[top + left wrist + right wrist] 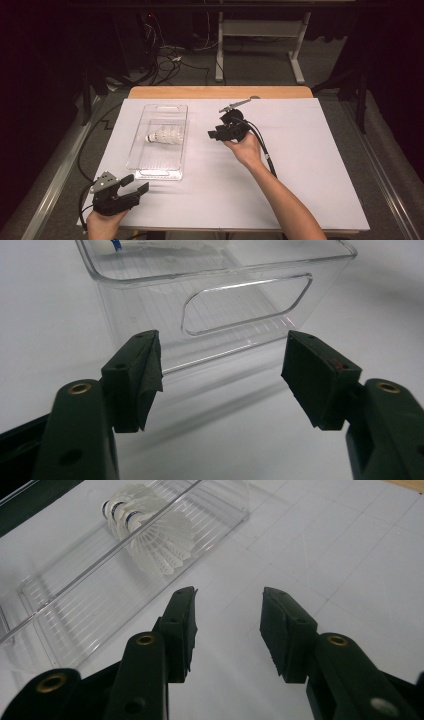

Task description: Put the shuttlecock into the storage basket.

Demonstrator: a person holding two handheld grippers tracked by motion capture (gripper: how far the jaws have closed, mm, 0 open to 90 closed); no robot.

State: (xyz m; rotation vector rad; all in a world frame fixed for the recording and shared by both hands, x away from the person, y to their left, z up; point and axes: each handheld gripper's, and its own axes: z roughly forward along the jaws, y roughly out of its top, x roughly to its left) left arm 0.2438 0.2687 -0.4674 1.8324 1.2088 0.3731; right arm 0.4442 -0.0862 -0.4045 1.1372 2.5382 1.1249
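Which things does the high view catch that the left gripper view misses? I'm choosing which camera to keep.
High view alone: the white shuttlecock lying whole in the clear bin, the right gripper beside the bin, both hands, the white table cover. Left gripper view alone: the left gripper close up, jaws apart with nothing between, and the bin's handle cutout. Both: the bin, the left gripper, the white cover.

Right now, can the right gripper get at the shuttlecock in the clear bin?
Probably yes. The right gripper hangs beside the clear bin with its jaws apart and empty, pointed toward the shuttlecock. The bin has no lid, but its near wall stands between them, so the gripper would need to come over the rim.
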